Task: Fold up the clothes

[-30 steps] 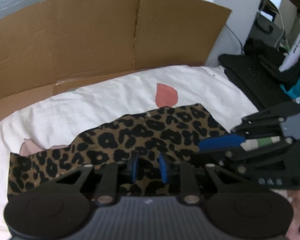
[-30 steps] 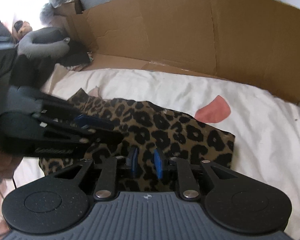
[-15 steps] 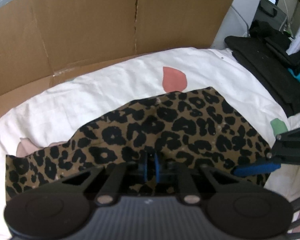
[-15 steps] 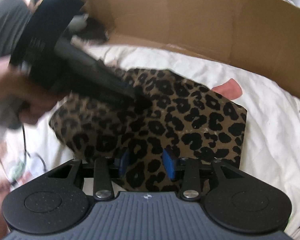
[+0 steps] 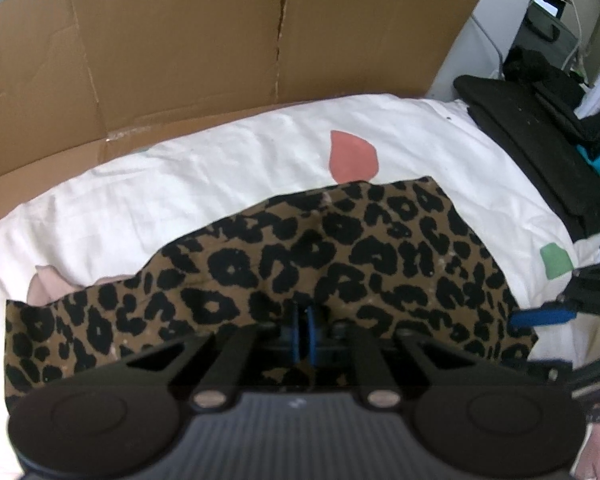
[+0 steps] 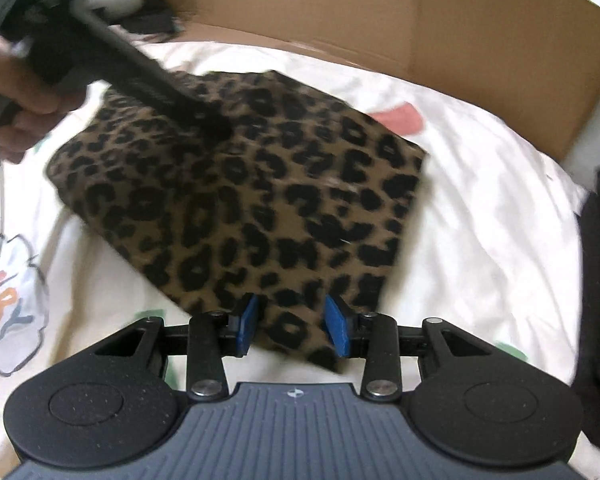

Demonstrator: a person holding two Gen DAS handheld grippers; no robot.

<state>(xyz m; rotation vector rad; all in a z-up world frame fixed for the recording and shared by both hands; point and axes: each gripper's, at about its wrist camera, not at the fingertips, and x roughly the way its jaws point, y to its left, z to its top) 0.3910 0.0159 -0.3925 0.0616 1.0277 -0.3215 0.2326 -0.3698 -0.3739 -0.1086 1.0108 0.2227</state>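
On the white bed sheet (image 5: pixel 204 184), before the cardboard wall (image 5: pixel 220 40), the leopard-print garment (image 5: pixel 332 256) lay flat, its long axis running left to right. Toward its left part the left hand-held gripper (image 5: pixel 303 334) had just pinched shut on the near edge. At the right-hand near corner the right hand-held gripper (image 6: pixel 292 324), jaws just spread, straddled the cloth (image 6: pixel 260 184) without pressing, so it was nearer that corner.

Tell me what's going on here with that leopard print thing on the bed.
A person is folding a leopard-print garment on a white bedsheet, a gripper in each hand. The left gripper is pinched shut on the cloth's near edge. The right gripper stands open with a corner of the cloth between its fingers, not clamped. A cardboard box stands behind.
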